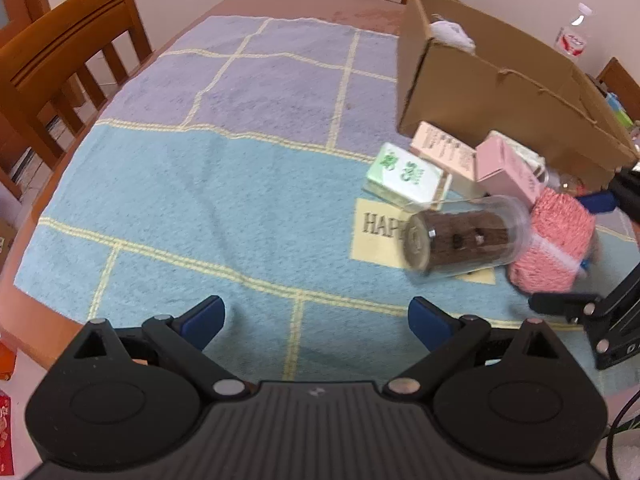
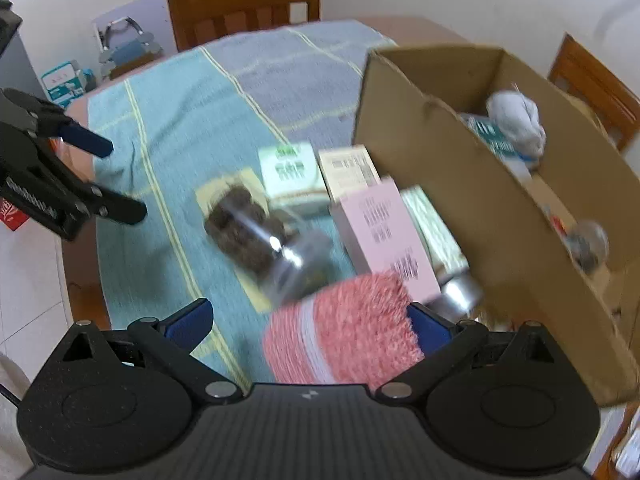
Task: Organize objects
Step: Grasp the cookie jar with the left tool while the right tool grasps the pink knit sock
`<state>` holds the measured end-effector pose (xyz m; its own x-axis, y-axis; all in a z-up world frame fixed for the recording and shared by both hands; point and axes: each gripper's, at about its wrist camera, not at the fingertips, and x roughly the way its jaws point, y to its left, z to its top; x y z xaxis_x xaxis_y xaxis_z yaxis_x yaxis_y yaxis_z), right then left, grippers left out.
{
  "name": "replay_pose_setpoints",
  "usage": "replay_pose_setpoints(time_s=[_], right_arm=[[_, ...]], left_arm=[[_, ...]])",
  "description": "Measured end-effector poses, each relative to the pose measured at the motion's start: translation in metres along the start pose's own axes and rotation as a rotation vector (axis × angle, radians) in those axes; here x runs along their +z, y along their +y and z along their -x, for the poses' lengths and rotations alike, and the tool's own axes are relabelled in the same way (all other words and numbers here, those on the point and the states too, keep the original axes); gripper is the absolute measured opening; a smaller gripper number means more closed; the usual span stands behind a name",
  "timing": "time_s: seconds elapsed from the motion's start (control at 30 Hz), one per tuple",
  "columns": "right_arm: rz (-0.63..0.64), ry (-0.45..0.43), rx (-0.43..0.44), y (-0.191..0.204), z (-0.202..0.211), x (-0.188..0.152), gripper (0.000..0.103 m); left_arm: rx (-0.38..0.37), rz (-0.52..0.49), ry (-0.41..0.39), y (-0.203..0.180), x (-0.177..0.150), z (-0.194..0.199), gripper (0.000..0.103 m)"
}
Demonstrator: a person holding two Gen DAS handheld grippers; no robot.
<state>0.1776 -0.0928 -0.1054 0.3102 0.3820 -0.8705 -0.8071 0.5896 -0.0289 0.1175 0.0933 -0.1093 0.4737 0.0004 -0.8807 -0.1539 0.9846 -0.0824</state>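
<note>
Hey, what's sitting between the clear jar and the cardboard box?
In the left wrist view, a green-printed white box and two pink boxes lie between the clear jar and the cardboard box.

A wooden table (image 1: 280,0) carries a checked cloth (image 1: 200,184) (blue and lilac).

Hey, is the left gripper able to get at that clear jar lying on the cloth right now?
Probably yes. The left gripper is open and holds nothing, and only bare cloth lies between it and the jar, whose lid end faces that way. The pink bundle crowds only the jar's far end.
</note>
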Motion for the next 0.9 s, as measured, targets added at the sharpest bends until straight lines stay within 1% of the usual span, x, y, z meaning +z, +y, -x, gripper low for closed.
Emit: replay_pose_setpoints(time_s=[0.17, 0.33, 0.43, 0.53, 0.6, 0.77, 0.9], right_arm=[[-0.003, 0.016, -0.016, 0.001, 0.009, -0.017, 0.103], [-0.026, 0.018, -0.009, 0.006, 0.016, -0.022, 0.103], [-0.039, 0.011, -0.012, 0.009, 0.020, -0.024, 0.103], [-0.054, 0.002, -0.020, 0.009, 0.026, -0.025, 0.103], [-0.056, -0.007, -0.031, 0.009, 0.030, -0.025, 0.103], [-0.074, -0.024, -0.044, 0.003, 0.040, -0.027, 0.103], [-0.082, -0.027, -0.049, -0.001, 0.043, -0.028, 0.103]], left_arm=[[-0.062, -0.033, -0.015, -0.020, 0.006, 0.000, 0.098], [-0.134, -0.064, -0.003, -0.045, 0.012, -0.009, 0.098], [-0.160, -0.073, 0.000, -0.058, 0.014, -0.016, 0.098], [-0.135, -0.111, 0.005, -0.068, 0.012, -0.022, 0.098], [-0.130, -0.122, 0.013, -0.067, 0.011, -0.025, 0.098], [-0.065, -0.096, 0.026, -0.046, 0.009, -0.031, 0.098], [-0.033, -0.083, 0.035, -0.028, 0.009, -0.032, 0.099]])
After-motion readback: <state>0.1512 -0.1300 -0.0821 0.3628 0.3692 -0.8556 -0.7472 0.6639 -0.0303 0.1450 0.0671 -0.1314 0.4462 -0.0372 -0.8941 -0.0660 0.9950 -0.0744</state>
